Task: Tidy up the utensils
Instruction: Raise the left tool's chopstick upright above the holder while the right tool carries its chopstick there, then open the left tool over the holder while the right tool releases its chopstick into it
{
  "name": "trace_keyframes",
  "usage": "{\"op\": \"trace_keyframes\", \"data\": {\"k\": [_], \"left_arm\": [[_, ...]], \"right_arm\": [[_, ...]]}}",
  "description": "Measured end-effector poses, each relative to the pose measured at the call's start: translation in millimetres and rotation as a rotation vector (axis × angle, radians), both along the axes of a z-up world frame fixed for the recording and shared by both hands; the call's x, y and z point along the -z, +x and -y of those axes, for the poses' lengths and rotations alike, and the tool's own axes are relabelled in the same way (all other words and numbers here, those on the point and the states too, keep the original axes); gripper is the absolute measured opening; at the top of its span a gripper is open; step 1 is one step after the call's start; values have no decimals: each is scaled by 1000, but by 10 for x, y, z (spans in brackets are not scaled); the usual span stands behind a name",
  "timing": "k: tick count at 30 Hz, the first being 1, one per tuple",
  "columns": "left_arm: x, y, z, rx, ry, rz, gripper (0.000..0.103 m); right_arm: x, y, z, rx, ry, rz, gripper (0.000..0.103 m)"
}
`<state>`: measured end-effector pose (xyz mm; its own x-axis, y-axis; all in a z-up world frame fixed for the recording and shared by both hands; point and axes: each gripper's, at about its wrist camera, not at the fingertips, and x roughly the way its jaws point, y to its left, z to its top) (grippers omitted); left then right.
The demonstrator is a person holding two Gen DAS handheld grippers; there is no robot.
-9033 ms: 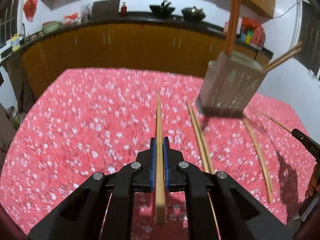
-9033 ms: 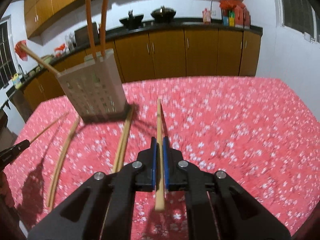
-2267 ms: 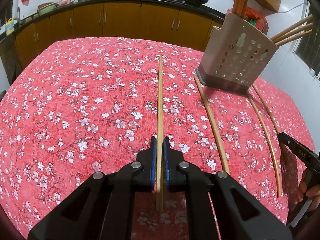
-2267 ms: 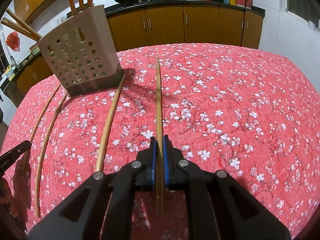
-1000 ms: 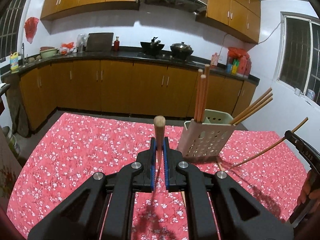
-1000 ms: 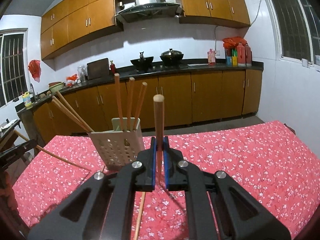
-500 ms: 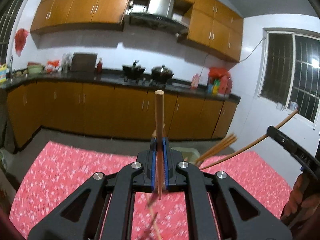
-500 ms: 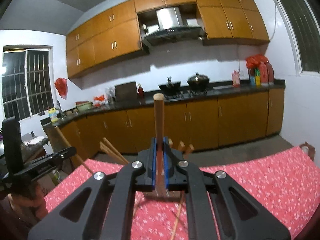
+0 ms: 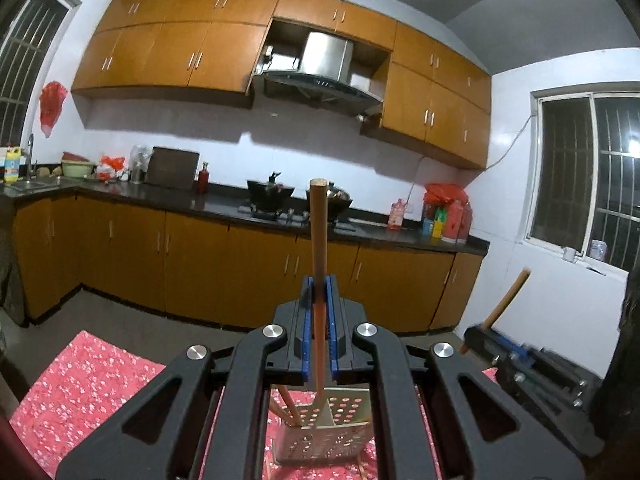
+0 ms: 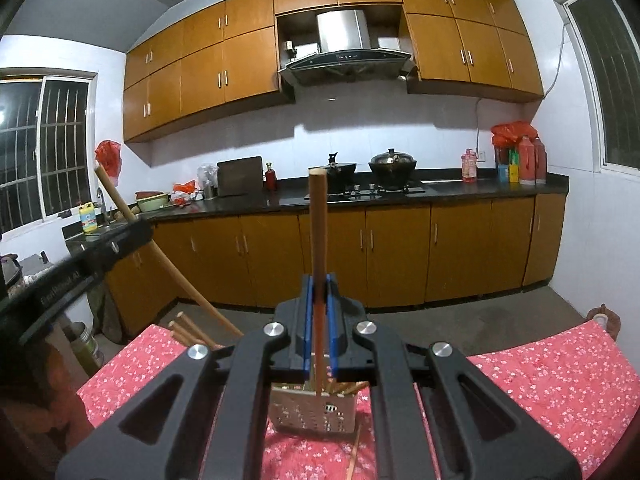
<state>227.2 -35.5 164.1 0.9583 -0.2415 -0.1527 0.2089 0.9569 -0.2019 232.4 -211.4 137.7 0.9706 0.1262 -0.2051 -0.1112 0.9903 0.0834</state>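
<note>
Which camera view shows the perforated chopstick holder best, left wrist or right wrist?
The left wrist view. There the perforated chopstick holder shows its open top, inner divider and holed front wall between the arms of the tongs. In the right wrist view the holder shows only part of its front wall; its rim is hidden.

Dim indoor light, night-dark windows (image 9: 580,176). Heavy fisheye bend with black vignette at corners. Motion blur at 4 o'clock, left view.

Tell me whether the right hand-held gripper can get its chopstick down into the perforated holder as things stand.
Probably yes. The right hand-held gripper holds its chopstick upright directly above the holder, whose top is open. Chopsticks already inside lean to the sides, so they look unlikely to block it.
</note>
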Motion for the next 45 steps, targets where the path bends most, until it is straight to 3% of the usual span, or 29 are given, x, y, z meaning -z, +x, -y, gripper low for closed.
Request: {"op": "trace_keyframes", "data": {"k": [9,15,19,25,28,33,36,39,42,45], "left_arm": [[124,122,-13,4,-15,-45,7],[193,267,32,36,10,-86,7],[215,263,19,43,17,-101,7],[171,183,-67,42,-2,-94,11],[138,129,-82,35,-11,-86,21],[83,-68,-171,23,-25,-67,21],[101,-265,-248,19,-33,-56,21],[249,-477,-306,13,-12,-66,21],[558,-591,-298,5,55,-126,21],[1011,-580,-274,10,113,-243,21]], "right_arm": [[-215,74,1,0,24,84,7],[63,275,-79,-3,-3,4,8],[177,305,1,-4,32,-41,11],[138,145,97,-5,44,-24,15],[111,-6,127,-10,46,-4,15],[156,-352,220,-25,47,5,16],[351,-519,285,-21,42,-38,20],[734,-589,334,-1,12,-139,21],[1255,-501,384,16,17,-311,21],[1863,-400,411,25,45,-504,21]]}}
